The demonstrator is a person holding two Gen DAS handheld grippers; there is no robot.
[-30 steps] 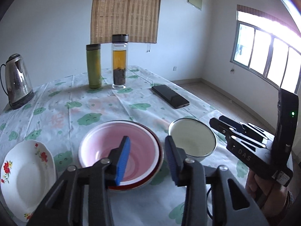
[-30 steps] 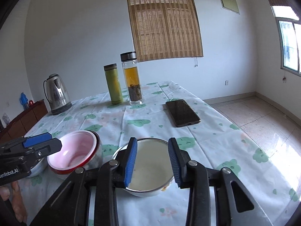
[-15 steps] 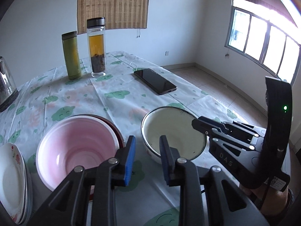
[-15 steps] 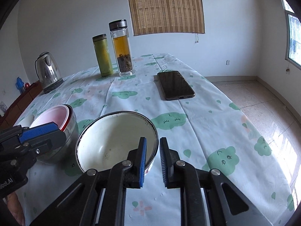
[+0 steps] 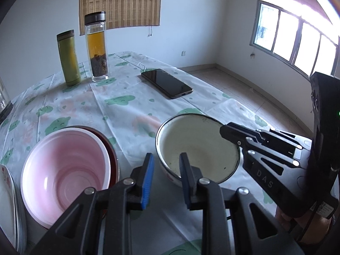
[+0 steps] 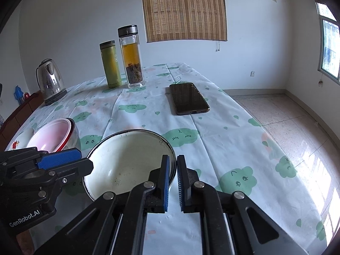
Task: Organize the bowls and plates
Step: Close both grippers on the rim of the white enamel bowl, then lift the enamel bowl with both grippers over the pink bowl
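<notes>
The right gripper (image 6: 173, 182) has its jaws pinched on the right-hand rim of the white enamel bowl (image 6: 127, 161), one blue pad inside the wall and one outside. The bowl sits on the surface directly ahead of these jaws and slightly to their left; it holds nothing but a few dark specks on its floor.

The left gripper (image 5: 165, 178) holds nothing, its jaws parted with a clear gap between the blue pads. One pad stands in front of the white bowl's near-left rim (image 5: 197, 148), the other over the cloth between the two bowls; whether either touches the bowl cannot be told. To the left of these jaws sits the pink bowl (image 5: 63, 170), nested inside a darker, red-rimmed bowl (image 5: 111, 148), with nothing in it. Further left, at the edge of the view, lies a white plate with red flowers (image 5: 7, 199), apparently on top of other plates.

Beyond both jaws, at the far side of the surface, a green flask (image 6: 110, 63) stands upright just beside a clear bottle (image 6: 131, 57) of amber tea with dark leaves settled at the bottom. A black phone (image 6: 188, 98) lies flat ahead and to the right. A steel kettle (image 6: 51, 81) stands far left.

The surface is covered by a white tablecloth (image 6: 223, 148) printed with green clouds. Behind it are a white wall, a bamboo blind (image 6: 183, 8), a tiled floor (image 6: 297, 123) and a bright window (image 5: 295, 42) on the right.
</notes>
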